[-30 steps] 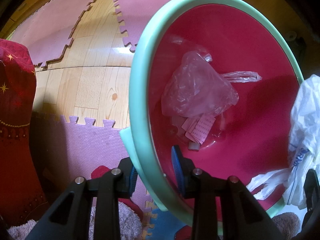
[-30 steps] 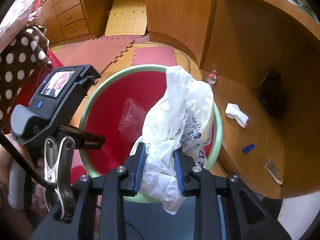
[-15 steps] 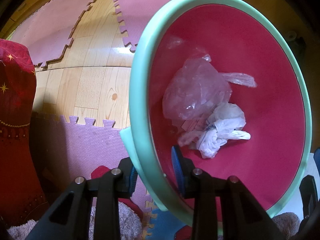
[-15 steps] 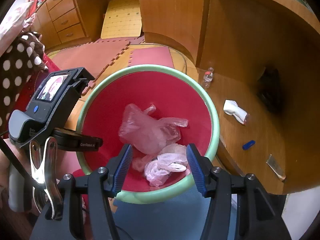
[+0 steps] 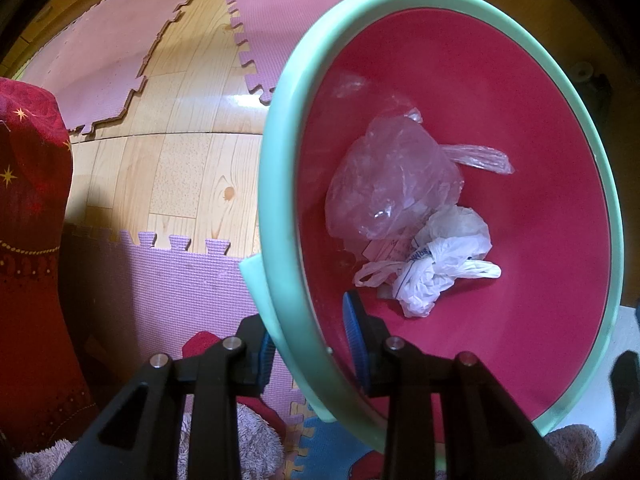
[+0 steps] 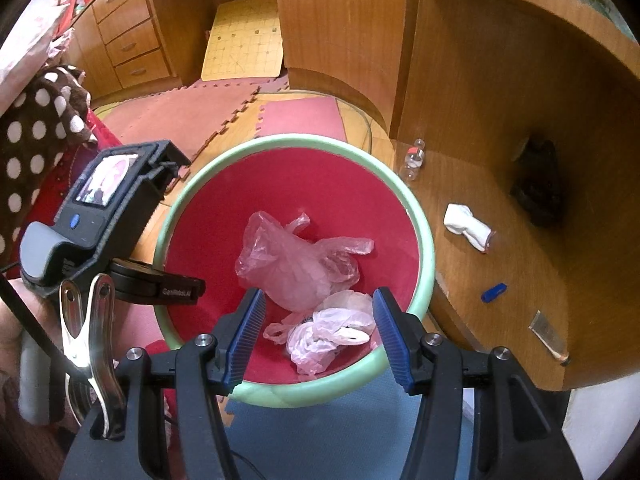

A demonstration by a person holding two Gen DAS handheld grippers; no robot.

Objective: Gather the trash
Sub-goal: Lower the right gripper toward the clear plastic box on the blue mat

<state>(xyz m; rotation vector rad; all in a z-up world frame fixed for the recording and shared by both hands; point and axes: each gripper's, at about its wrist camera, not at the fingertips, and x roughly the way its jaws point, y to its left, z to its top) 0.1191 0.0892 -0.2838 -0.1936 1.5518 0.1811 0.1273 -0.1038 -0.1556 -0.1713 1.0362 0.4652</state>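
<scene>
Leftmost: left gripper (image 5: 310, 342), jaws clamped across mint rim of red bin (image 5: 280, 184). Centre, bin floor: clear plastic bag (image 6: 292, 264); white plastic bag (image 6: 328, 336) touching it. Right: right gripper (image 6: 318, 336), above bin, jaws spread wide, gripping nothing.

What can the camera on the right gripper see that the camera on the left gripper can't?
Only the right view shows the wooden shelf with a white sock-like thing, a small blue thing and a little bottle, plus the drawers and the open right gripper, whose jaws have just been opening, with nothing between them.

Only the left view shows the left gripper clamped on the bin's green rim.

Both show the red bin holding the clear bag and the white bag.
</scene>
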